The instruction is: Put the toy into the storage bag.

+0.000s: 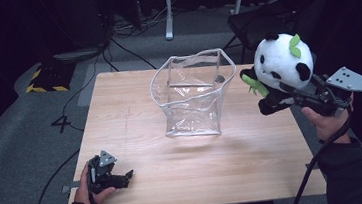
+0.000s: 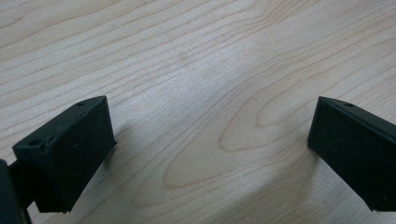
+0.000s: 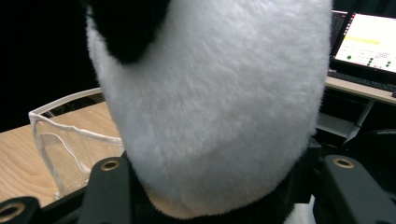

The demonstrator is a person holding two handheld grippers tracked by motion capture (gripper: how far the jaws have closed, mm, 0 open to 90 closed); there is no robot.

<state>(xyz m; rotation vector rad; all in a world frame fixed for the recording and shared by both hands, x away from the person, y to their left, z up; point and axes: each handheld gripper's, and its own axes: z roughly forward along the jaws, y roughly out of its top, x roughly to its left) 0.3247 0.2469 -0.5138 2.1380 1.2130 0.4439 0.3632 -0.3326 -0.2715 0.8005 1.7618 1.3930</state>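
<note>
The right gripper point(image 1: 269, 104) is clamped on a white-and-black plush panda toy point(image 1: 282, 63), held in the air above the right edge of the light wooden table point(image 1: 132, 137), just beside a clear soft plastic bag point(image 1: 193, 93) standing open. The left gripper point(image 1: 127, 176) rests at the table's near left corner, jaws wide with nothing between them.

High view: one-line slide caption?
Right gripper holds plush panda beside clear bag; left gripper rests open on table.

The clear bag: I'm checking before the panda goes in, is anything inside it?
The clear bag looks empty; table wood shows through its walls. Creases and glare blur its bottom.
</note>
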